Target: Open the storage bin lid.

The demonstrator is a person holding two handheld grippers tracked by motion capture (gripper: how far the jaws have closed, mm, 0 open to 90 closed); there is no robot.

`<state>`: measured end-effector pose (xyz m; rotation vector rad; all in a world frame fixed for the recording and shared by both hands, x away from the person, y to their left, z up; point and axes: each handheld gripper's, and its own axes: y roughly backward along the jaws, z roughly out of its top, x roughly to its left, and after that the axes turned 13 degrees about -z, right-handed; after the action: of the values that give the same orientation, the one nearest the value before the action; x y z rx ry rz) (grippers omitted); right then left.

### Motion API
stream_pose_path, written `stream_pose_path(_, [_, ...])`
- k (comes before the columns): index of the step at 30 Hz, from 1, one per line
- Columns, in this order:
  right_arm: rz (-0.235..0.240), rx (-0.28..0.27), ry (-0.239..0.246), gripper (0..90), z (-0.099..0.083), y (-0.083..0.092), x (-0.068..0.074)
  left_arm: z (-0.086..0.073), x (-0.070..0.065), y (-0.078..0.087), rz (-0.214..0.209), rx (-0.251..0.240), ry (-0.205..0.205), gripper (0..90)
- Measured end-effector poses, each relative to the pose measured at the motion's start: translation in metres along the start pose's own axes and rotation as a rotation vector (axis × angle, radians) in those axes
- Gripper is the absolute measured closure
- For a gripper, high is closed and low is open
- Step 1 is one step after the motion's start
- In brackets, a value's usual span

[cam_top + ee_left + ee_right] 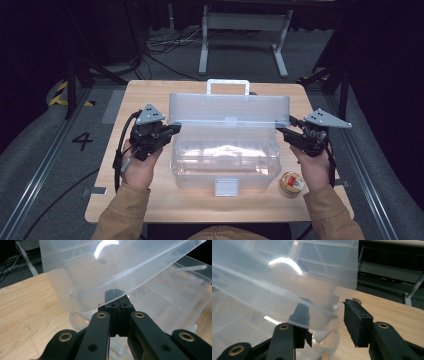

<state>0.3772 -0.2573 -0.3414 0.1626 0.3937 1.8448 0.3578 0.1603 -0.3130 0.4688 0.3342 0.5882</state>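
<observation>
One clear box [225, 160] (lid [229, 107] raised) | left hand-held gripper [115, 293] pinches lid | right hand-held gripper [324, 315] parted, straddling lid

Left gripper [176, 128]: held in the left hand [141, 165], jaws pressed together, pointed right. Right gripper [281, 132]: held in the right hand [315, 167], jaws parted, pointed left. Forearms are raised from the lower edge.

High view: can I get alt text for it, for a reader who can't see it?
A person holds up the lid of a clear plastic storage box on a wooden table, left tongs shut on the lid's edge, right tongs astride its other end. A small round tin sits beside the box.
</observation>
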Motion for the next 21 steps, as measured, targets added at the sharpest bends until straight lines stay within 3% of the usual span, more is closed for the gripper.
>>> stream_pose_path(9, [-0.068,-0.027,0.025,59.9,0.003,-0.006,0.004,-0.002,-0.004,0.004,-0.002,0.003,-0.002,89.3])
stream_pose_path(11, [-0.081,-0.033,0.027,60.4,0.004,-0.007,0.005,-0.004,-0.006,0.005,-0.028,0.018,0.008,88.3])
stream_pose_path(15, [-0.101,-0.043,0.025,62.4,0.005,-0.008,0.006,-0.007,-0.01,0.005,-0.033,0.041,-0.005,86.7])
stream_pose_path(21, [-0.144,-0.051,0.026,68.2,0.007,-0.012,0.006,-0.013,-0.011,0.012,-0.016,0.055,-0.009,84.7])
